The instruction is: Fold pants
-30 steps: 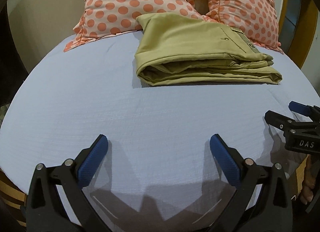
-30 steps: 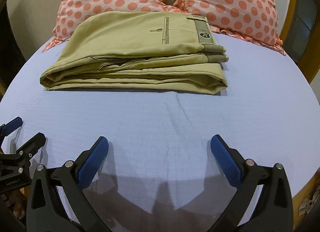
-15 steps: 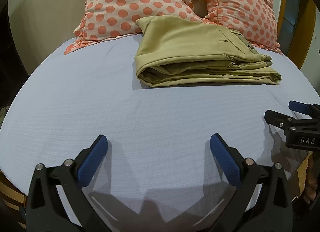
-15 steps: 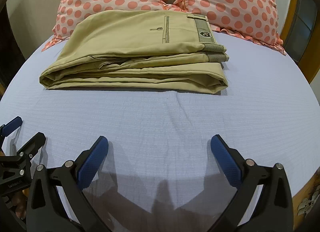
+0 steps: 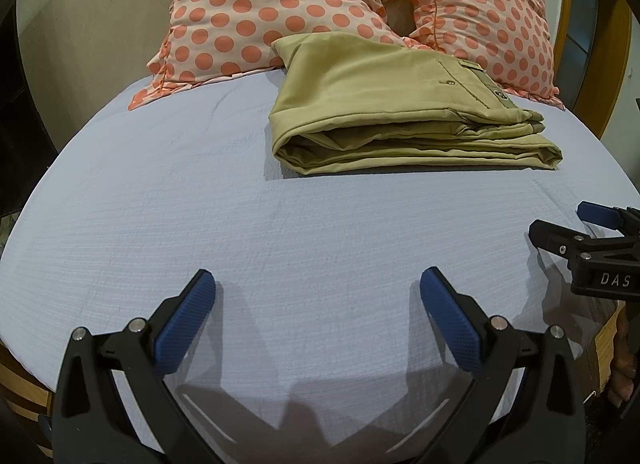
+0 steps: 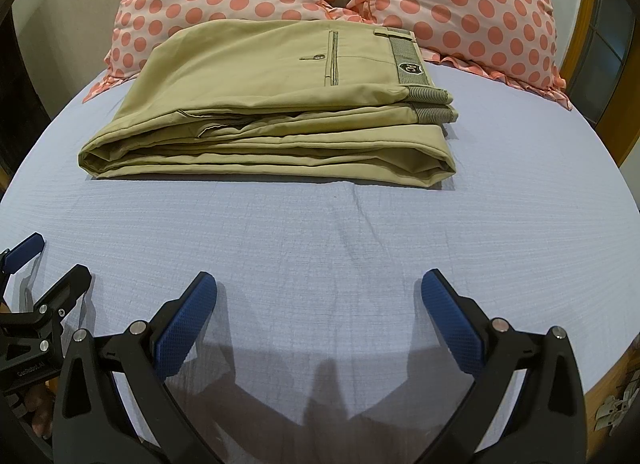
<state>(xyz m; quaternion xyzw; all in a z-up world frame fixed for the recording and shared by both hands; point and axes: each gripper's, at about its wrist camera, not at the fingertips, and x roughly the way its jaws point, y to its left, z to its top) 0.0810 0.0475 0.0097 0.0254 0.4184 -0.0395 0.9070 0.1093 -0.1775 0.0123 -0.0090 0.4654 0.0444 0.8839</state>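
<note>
The khaki pants lie folded in a flat stack at the far side of the bed, partly against the pillows; in the right wrist view the pants show a back pocket and a waistband label. My left gripper is open and empty, low over the near part of the sheet, well short of the pants. My right gripper is open and empty too, near the bed's front edge. Each gripper shows at the side of the other's view: the right one, the left one.
A pale blue sheet covers the bed. Two pink pillows with orange dots stand at the head behind the pants. A wooden bed frame runs along the right. A wall is at the far left.
Both grippers have drifted slightly; in the left wrist view the pants sit a little lower and more of the pillows shows. The pants have not moved. Both grippers stay open.
</note>
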